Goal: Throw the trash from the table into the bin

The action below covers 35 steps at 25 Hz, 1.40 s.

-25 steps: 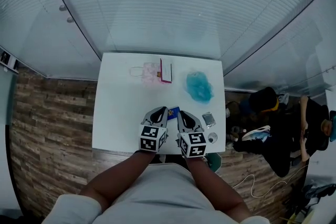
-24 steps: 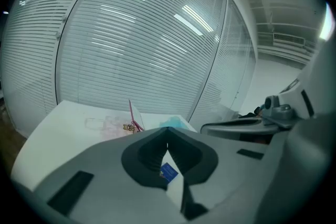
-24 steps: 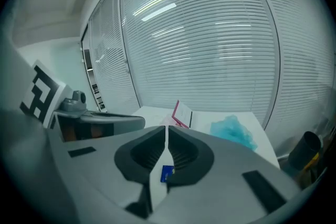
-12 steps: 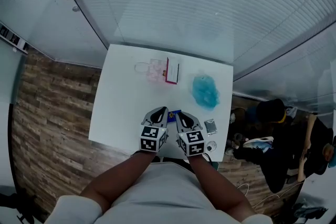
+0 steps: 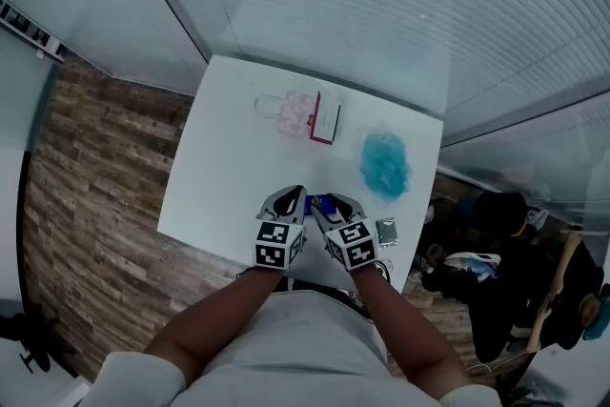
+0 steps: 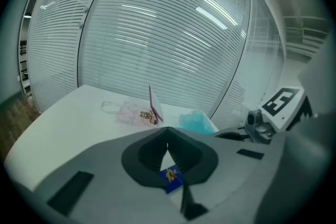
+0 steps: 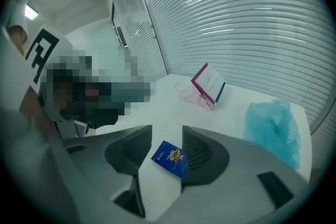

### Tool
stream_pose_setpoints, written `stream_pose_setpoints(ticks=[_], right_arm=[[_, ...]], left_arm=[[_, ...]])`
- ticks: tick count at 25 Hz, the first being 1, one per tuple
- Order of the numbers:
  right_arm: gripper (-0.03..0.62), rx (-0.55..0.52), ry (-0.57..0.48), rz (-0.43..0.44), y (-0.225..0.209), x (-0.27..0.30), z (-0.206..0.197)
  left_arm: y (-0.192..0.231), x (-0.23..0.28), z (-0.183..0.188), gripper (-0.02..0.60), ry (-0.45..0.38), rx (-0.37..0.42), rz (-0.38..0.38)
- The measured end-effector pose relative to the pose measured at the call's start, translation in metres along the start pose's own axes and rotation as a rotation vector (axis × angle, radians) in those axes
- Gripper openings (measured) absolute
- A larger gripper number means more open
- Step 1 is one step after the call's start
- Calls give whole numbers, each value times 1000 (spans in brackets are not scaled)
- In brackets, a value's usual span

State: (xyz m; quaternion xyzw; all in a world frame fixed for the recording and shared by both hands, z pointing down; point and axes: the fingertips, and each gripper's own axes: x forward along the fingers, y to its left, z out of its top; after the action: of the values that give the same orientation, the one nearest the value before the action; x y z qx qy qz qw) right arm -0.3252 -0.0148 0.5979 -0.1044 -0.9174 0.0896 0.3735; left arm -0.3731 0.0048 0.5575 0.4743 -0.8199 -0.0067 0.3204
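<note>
A small blue packet (image 5: 315,201) lies flat on the white table (image 5: 219,186) near its front edge, between my two grippers. My right gripper (image 5: 333,205) stands open, its jaws having just been opening. In the right gripper view the blue packet (image 7: 170,158) lies on the table in the gap between the jaws of the right gripper (image 7: 167,131), and the pads do not press on it. My left gripper (image 5: 286,203) is shut and empty. In its own view the left gripper (image 6: 167,137) has its tips together, with the blue packet (image 6: 171,178) showing below them.
Farther back on the table lie a pink bag (image 5: 289,113), a pink-edged white card (image 5: 327,119) and crumpled light-blue plastic (image 5: 386,163). A small silver packet (image 5: 386,231) sits at the right front. Blinds close off the back, and a person (image 5: 500,234) crouches on the floor at right.
Both grippers have come down towards the table's front edge. The right gripper's jaws, together before, now stand apart over the blue packet. The head view has swung, so the table sits more askew.
</note>
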Motion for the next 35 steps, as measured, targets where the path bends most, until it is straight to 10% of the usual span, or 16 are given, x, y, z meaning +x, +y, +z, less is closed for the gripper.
stream_pose_setpoints(ticks=[17, 35], right_arm=[[272, -479, 376, 300, 26, 49, -59], [295, -705, 470, 317, 5, 71, -90]], left_arm=[[23, 2, -29, 5, 31, -57, 82], [31, 4, -47, 5, 47, -102, 120]])
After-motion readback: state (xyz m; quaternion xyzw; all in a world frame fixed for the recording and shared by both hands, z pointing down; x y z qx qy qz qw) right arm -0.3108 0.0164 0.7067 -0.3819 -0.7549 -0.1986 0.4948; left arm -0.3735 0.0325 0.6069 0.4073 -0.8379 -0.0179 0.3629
